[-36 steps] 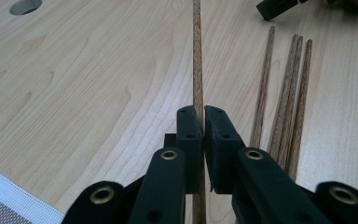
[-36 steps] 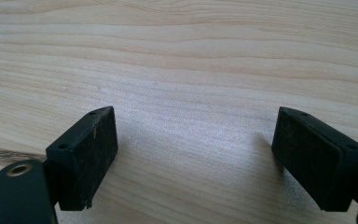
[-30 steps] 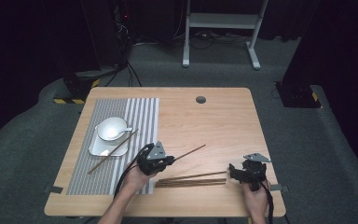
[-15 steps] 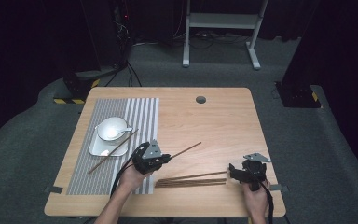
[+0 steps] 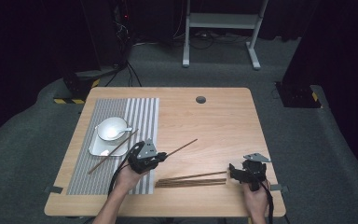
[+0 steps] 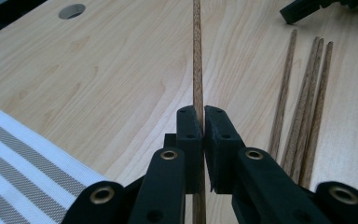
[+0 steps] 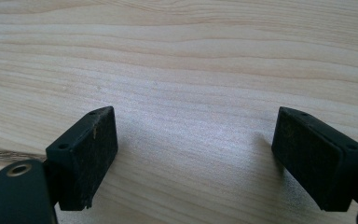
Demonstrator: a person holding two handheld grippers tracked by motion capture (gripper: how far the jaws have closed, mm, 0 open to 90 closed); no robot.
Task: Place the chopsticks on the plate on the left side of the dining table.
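My left tool (image 6: 198, 135) pinches one chopstick (image 6: 196, 56) near its end; light, stiff, likely to pivot. My right tool (image 7: 193, 154) gapes wide, empty, over the counter (image 7: 177, 56).

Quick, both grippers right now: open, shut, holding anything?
Left gripper: shut on a thin brown wooden chopstick.
Right gripper: open, nothing between its jaws, over the bare light wooden table.

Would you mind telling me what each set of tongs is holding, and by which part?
The left tongs pinch one chopstick near its end, most of it sticking out ahead. The right tongs are open, holding nothing.
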